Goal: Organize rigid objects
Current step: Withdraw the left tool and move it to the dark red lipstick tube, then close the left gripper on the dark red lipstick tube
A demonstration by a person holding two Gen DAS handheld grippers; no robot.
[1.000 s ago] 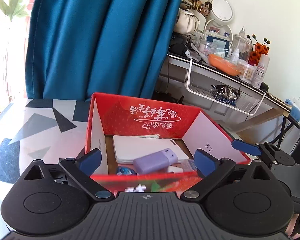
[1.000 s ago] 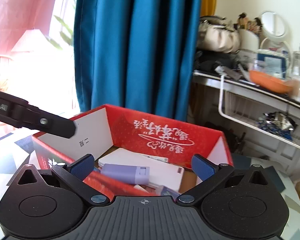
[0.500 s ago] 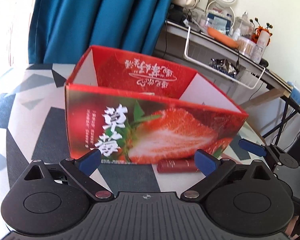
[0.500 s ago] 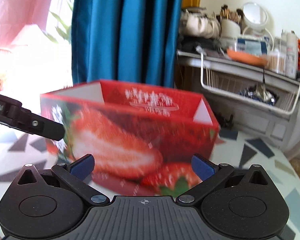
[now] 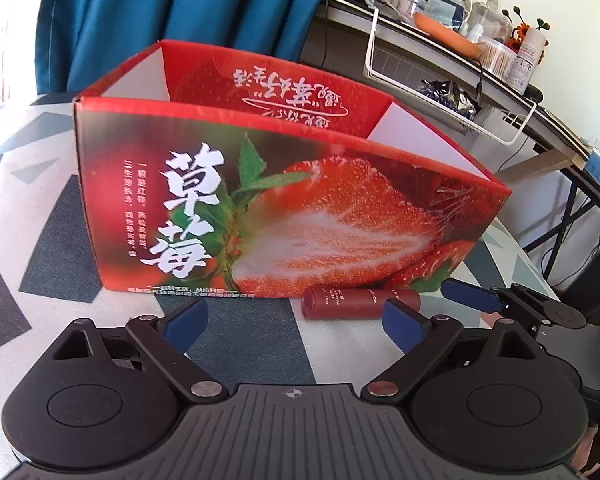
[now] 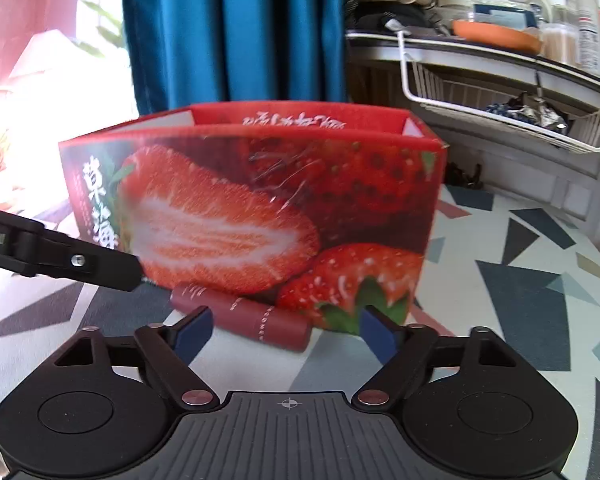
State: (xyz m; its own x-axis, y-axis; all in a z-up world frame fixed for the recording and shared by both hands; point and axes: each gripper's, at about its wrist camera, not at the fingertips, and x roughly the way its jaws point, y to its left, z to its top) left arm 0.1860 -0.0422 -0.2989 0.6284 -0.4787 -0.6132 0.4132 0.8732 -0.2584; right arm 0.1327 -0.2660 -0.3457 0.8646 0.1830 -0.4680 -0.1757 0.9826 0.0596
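Observation:
A red strawberry-print cardboard box [image 5: 260, 208] stands open-topped on the patterned table; it also shows in the right wrist view [image 6: 260, 208]. A dark red tube [image 5: 356, 303] lies on the table against the box's front base, also seen in the right wrist view [image 6: 244, 316]. My left gripper [image 5: 296, 320] is open and empty, low, just in front of the tube. My right gripper [image 6: 286, 332] is open and empty, its jaws either side of the tube's near end. The right gripper's finger [image 5: 472, 298] shows at the tube's right. The box's contents are hidden.
The table [image 6: 520, 288] has a white cloth with grey and blue triangles. A blue curtain [image 5: 160, 12] hangs behind. A cluttered desk with a white wire basket [image 5: 440, 80] stands at the back right.
Both grippers have dropped from above the box to table level in front of it. The box's inside has gone out of sight and the dark red tube has come into view.

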